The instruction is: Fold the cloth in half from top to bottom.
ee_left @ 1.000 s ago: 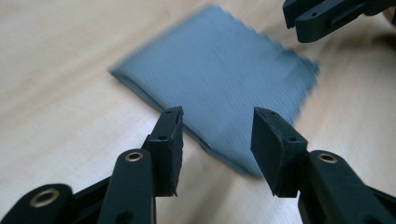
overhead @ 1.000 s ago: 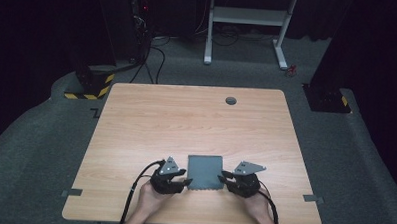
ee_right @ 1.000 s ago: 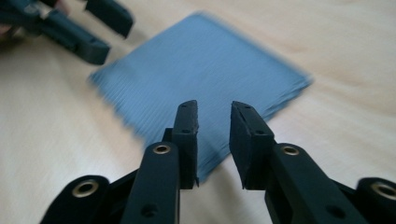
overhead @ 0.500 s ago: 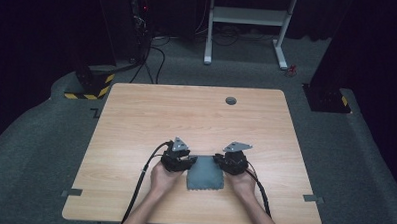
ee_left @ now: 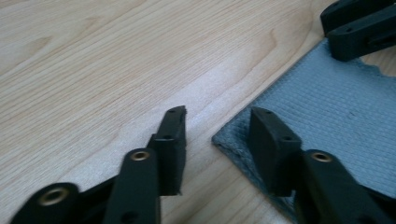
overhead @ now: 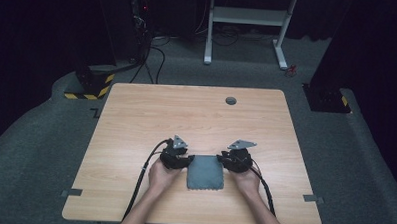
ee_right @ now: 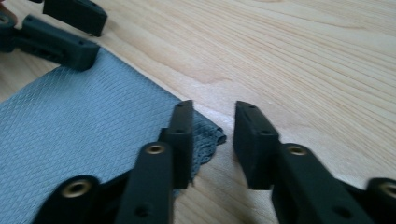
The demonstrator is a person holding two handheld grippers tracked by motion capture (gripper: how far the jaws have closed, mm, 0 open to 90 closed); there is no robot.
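A grey textured cloth (overhead: pixel 205 172) lies flat on the wooden table (overhead: pixel 196 117), near its front edge. My left gripper (overhead: pixel 186 160) sits at the cloth's far left corner and my right gripper (overhead: pixel 224 161) at its far right corner. In the left gripper view the left gripper (ee_left: pixel 217 114) is open, low over the table, with the corner of the cloth (ee_left: pixel 336 116) between its jaws. In the right gripper view the right gripper (ee_right: pixel 215 107) is open too, and a frayed corner of the cloth (ee_right: pixel 84 126) lies between its jaws. Neither jaw pair is closed on the fabric.
A small dark round grommet (overhead: pixel 230 100) sits in the table top near the far edge. Beyond the table are a white stand frame (overhead: pixel 250 16), cables on the floor and a yellow-black striped base (overhead: pixel 90 85).
Both grippers moved away from the person, from beside the cloth's middle up to its two far corners. The cloth has stayed in place.
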